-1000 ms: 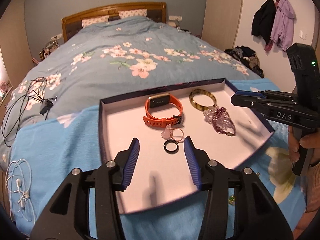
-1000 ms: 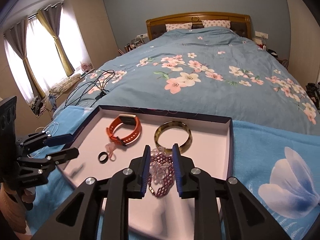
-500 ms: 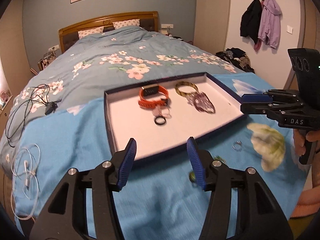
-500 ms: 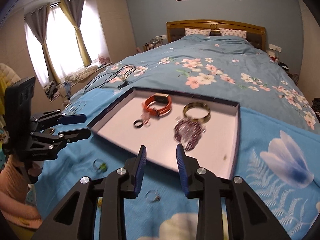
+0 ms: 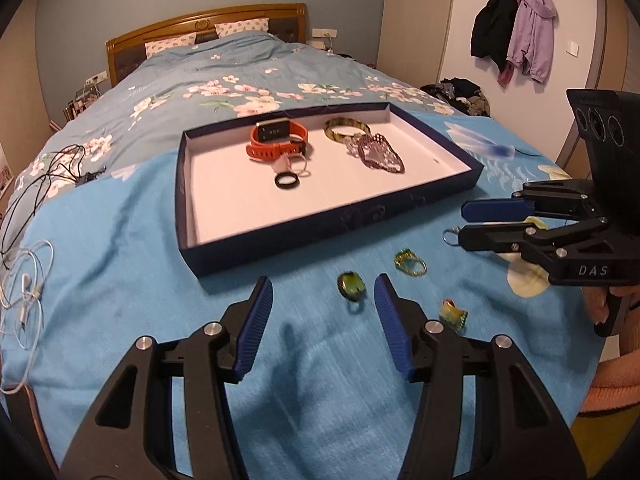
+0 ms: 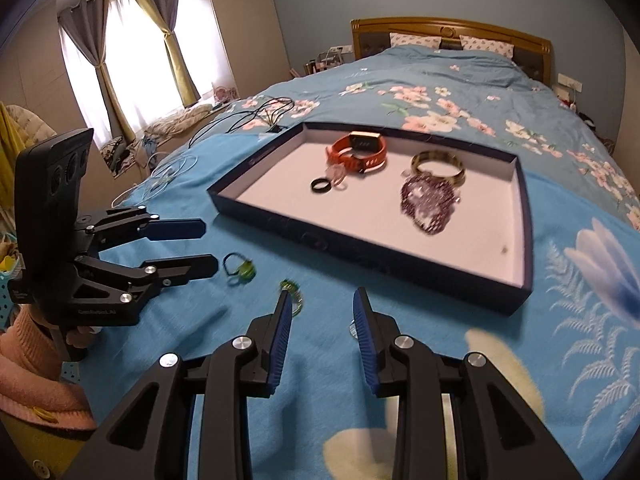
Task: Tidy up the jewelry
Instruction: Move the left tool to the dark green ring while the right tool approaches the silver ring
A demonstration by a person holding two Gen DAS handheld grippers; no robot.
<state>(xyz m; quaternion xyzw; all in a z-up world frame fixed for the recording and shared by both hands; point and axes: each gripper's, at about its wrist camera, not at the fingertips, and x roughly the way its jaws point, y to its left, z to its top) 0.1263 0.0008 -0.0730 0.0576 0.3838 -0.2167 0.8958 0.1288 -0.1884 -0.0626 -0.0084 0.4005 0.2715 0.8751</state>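
A dark blue tray (image 5: 332,224) (image 6: 360,246) with a white floor lies on the blue blanket. In it are an orange watch (image 5: 276,142), a mottled bangle (image 5: 346,128), a purple beaded piece (image 5: 378,152) (image 6: 430,202), a black ring (image 5: 287,181) and a clear pink ring (image 5: 296,166). In front of the tray lie loose rings: a green-stone ring (image 5: 351,286) (image 6: 240,268), a green-gold ring (image 5: 410,262), an orange-green one (image 5: 454,312) and a silver one (image 5: 451,236). My left gripper (image 5: 323,292) (image 6: 208,246) stands open over the green-stone ring. My right gripper (image 6: 322,300) (image 5: 466,222) is open and holds nothing.
Black cables (image 5: 48,176) and white earphones (image 5: 28,292) lie on the bed to the left. The flowered duvet (image 5: 248,80) stretches behind the tray to the headboard. Jackets (image 5: 516,28) hang on the right wall. A pink sleeve (image 6: 36,376) holds the left gripper.
Both grippers drew back from over the tray to the blanket in front of it. The right gripper left the purple beaded piece in the tray and its jaws widened.
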